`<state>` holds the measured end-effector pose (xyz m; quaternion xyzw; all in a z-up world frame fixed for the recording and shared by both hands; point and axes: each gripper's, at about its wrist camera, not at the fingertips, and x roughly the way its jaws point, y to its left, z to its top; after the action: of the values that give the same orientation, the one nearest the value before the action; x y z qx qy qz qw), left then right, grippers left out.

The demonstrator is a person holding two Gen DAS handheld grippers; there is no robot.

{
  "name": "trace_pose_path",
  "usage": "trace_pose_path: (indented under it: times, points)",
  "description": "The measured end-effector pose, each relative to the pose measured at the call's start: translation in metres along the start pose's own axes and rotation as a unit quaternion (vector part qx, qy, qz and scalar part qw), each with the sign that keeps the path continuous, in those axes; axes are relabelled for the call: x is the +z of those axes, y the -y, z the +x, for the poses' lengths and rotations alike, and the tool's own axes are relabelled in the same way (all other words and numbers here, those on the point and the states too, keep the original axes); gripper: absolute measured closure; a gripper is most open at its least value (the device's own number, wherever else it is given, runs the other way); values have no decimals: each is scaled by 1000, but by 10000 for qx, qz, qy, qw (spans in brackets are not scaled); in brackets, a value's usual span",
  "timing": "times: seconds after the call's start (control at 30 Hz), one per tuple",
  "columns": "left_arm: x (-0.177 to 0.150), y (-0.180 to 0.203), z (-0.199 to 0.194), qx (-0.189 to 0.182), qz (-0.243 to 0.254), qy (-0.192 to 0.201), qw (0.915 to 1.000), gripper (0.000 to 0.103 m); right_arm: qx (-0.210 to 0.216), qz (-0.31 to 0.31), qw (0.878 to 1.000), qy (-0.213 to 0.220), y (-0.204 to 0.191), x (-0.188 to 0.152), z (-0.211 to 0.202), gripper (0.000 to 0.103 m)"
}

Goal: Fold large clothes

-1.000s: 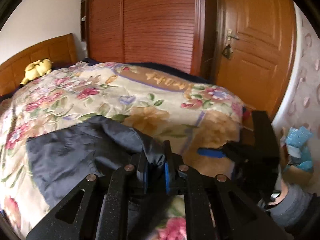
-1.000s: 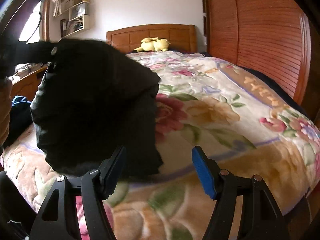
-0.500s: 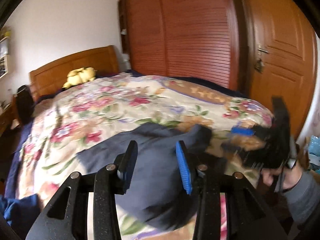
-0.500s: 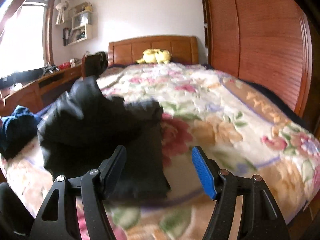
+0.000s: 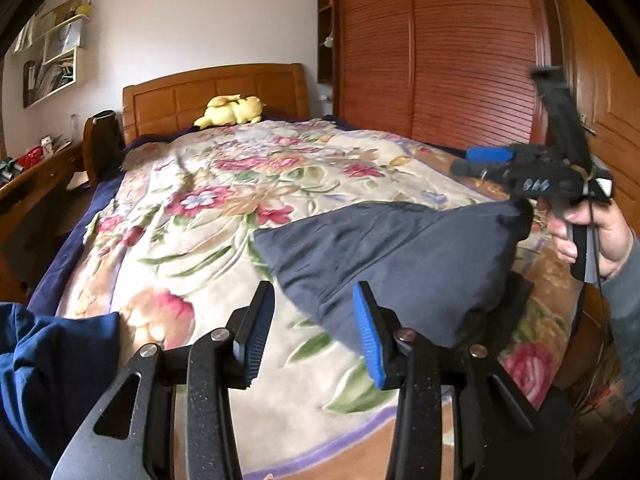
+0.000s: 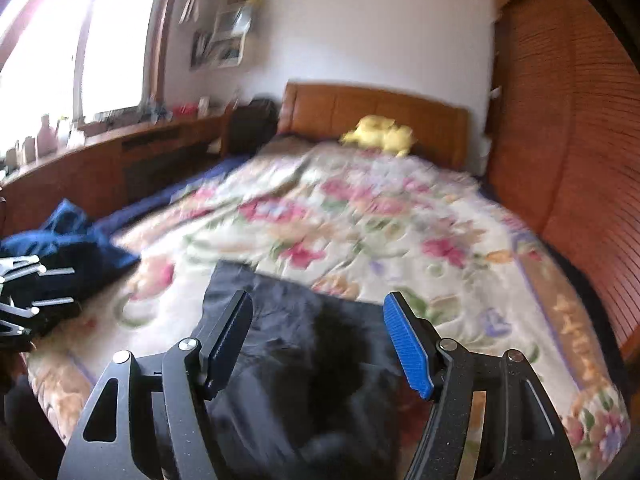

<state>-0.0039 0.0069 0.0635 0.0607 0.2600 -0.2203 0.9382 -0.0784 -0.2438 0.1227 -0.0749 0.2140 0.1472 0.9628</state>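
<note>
The dark navy fabric garment [image 5: 400, 256], pinched one second earlier by the left gripper [image 5: 314, 332], is now released; those jaws have just been opening and are spread, empty. The garment is bunched near the foot edge of the floral quilted bed cover [image 5: 208, 216]. The right gripper [image 6: 320, 340] is held spread above it, gripping nothing.

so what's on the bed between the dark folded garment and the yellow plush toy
Only bare floral blanket lies between the dark garment and the yellow plush, clearest in the left wrist view.
</note>
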Motion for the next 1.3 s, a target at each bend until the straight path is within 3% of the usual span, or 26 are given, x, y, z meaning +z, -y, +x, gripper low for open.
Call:
trace_pose_path:
  times: [0.13,0.33,0.57,0.67,0.8,0.93,1.03,1.23,1.3]
  points:
    - [-8,-4,0,-52,-18,9,10000,60,32,-33,9956,-932,-5,-32,34,33]
    - [-14,-7,4,-132,-18,16,9999,56,343,792,9845,-1528,26,-85,40,33]
    - [-17,-4,14,-187,-69,-24,9998,50,153,507,9920,-1148,40,-46,12,33]
    - [-17,0,19,-203,-76,-67,9997,49,61,337,9949,-952,39,-14,8,33]
    - [-18,7,26,-229,-46,-123,9997,48,184,18,9923,-1225,32,15,37,33]
    - [-18,10,31,-241,-61,-140,9996,48,237,-4,9833,-1802,36,7,87,33]
    - [-19,12,33,-216,-58,-132,9997,47,578,187,9748,-2145,41,-3,112,33]
    - [-21,14,41,-201,-14,-187,9996,46,917,240,9669,-2367,39,-20,130,33]
    - [-21,13,44,-209,-24,-210,9996,46,1043,125,9680,-2279,42,-18,133,53]
